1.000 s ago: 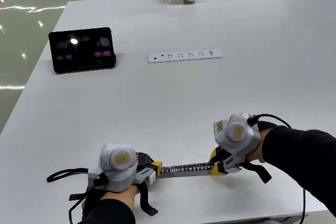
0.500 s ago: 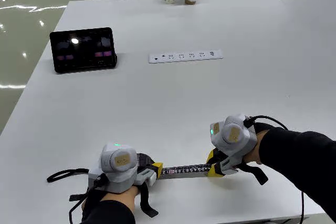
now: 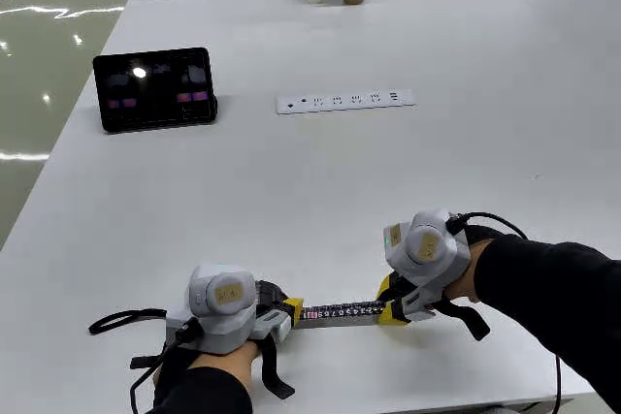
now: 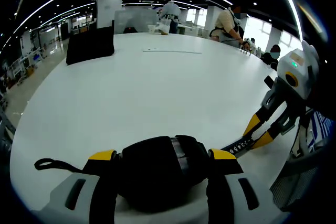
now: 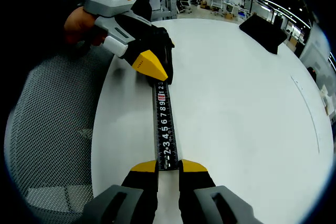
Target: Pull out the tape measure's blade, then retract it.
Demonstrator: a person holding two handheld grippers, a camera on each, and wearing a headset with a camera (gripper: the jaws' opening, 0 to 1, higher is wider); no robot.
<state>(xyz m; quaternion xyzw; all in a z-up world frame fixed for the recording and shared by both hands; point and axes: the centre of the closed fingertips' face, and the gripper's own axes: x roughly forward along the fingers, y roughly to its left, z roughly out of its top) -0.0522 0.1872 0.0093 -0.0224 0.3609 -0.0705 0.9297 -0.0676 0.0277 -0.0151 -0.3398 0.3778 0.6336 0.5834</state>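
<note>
1. Locate the tape measure case [image 4: 157,169]. It rests on the table [image 3: 340,181], and the left claw [image 4: 163,156] pinches it from both sides.
2. Check the blade [image 5: 164,129]. It leaves the case on the side facing the right claw [image 5: 169,166] and lies low over the table, with a short numbered length exposed.
3. Confirm the right claw's hold: its jaws are pressed together on the blade's free end, directly opposite the case mouth.
4. Treat the blade's long axis as your travel line. It runs straight from the case to the right claw, so the right claw does the moving while the left claw anchors the case.
5. Move away from the case to extend and toward it to retract. Drifting sideways off this line would probably twist the blade.
</note>
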